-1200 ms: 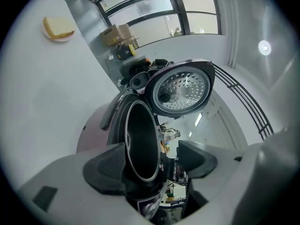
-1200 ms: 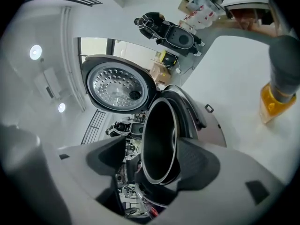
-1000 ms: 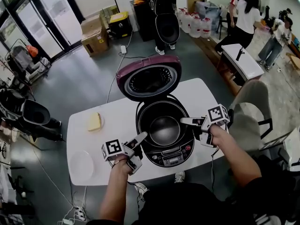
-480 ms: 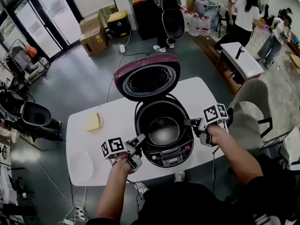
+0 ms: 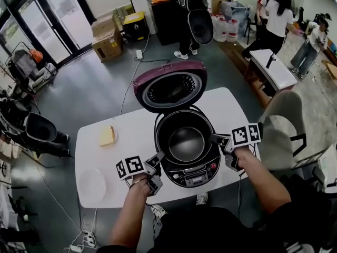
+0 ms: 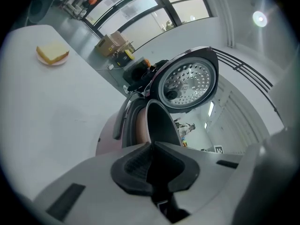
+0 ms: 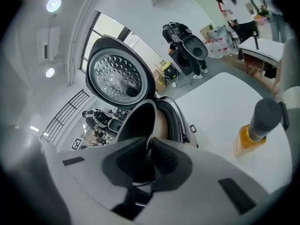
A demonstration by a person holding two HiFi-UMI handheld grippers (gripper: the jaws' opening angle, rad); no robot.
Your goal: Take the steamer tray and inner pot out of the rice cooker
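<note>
The rice cooker (image 5: 206, 168) stands on the white table (image 5: 131, 136) with its maroon lid (image 5: 169, 87) tipped back. The dark inner pot (image 5: 186, 141) sits in it. No steamer tray shows inside. My left gripper (image 5: 159, 158) is at the pot's front-left rim and my right gripper (image 5: 213, 137) at its right rim. Both pairs of jaws have just been closing, with the rim between them. In the left gripper view, the left gripper (image 6: 151, 146) pinches the pot's thin edge (image 6: 149, 121). The right gripper (image 7: 149, 146) in its own view also clamps the pot wall (image 7: 136, 121).
A yellow slab on a small dish (image 5: 107, 136) lies at the table's left, and a white round dish (image 5: 92, 185) sits near the front-left corner. A bottle of amber liquid (image 7: 253, 135) stands right of the cooker. A chair (image 5: 279, 125) is beside the table; people stand far behind.
Both grippers' jaws have gone from open to closed on the inner pot's rim. The hands have stayed almost where they were, each rolling slightly.
</note>
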